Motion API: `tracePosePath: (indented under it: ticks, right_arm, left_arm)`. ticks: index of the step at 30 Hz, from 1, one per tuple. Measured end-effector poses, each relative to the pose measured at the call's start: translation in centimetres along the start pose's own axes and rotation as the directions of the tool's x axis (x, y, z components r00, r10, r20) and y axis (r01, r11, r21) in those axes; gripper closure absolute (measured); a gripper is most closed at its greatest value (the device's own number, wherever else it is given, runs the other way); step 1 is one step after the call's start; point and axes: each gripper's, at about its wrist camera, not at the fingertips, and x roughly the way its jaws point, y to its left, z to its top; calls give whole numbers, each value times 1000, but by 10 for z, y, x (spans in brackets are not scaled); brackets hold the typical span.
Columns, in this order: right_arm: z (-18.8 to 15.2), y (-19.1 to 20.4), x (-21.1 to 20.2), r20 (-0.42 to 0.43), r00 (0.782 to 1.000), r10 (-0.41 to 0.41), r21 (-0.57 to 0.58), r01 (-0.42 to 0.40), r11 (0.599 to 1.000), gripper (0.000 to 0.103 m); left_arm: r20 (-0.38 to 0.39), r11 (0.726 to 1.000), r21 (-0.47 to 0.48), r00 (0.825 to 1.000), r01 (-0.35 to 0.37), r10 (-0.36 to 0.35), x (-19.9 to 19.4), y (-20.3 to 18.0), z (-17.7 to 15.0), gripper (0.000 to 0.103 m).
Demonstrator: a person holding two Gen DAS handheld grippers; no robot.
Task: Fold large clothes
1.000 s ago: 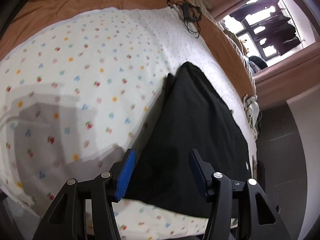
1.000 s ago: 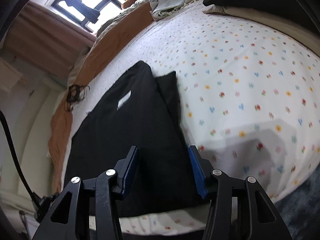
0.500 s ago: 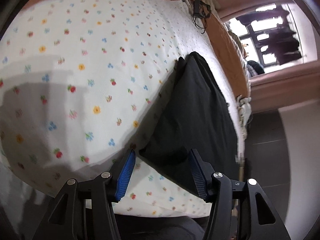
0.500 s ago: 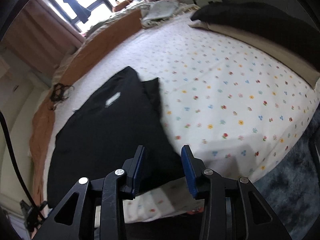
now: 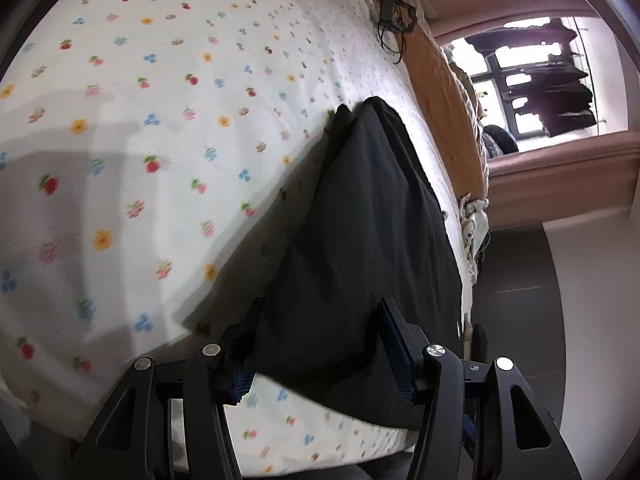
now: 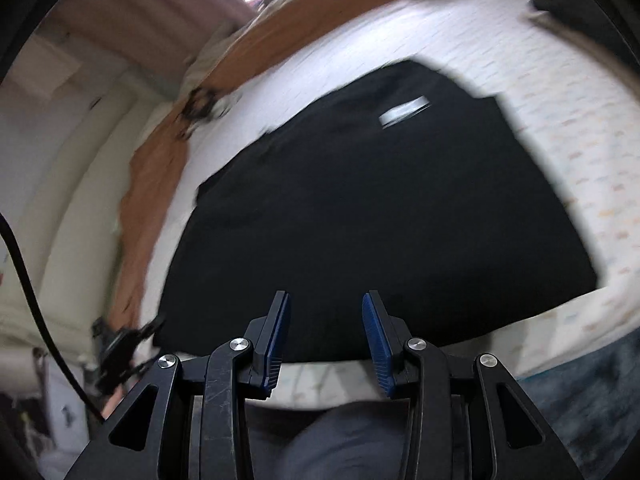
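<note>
left gripper jaws released, now straddling black garment corner | right gripper released, swung centre-bottom | grasp pending

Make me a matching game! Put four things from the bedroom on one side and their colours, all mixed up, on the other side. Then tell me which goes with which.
Things:
1. folded garment
2. bedsheet
3. blanket
4. gripper pads

Colours:
A. orange-brown
B. blue
C. black
D. white with little flowers

Pairs: 1-C, 2-D, 3-A, 4-B
</note>
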Motion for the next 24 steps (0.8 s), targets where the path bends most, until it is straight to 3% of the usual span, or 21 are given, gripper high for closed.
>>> tracePosePath:
  ticks: [4, 8, 14, 24]
  right_arm:
    - [-6, 35, 27, -75, 997, -15, -89, 9, 996, 63]
    - [-15, 50, 53, -132, 990, -49, -128, 32, 991, 63]
    - [-23, 66, 90, -223, 972, -77, -209, 30, 977, 63]
    - [1, 69, 119, -180, 969, -168, -220, 126, 967, 63]
  left_arm:
    - [12, 1000, 4, 1000, 7, -7, 3, -1, 0, 51]
    - [19, 1000, -3, 1000, 23, -23, -1, 5, -2, 67]
    - [9, 998, 9, 998, 65, -65, -8, 7, -4, 71]
    - [3, 998, -16, 998, 55, -55, -9, 6, -2, 73]
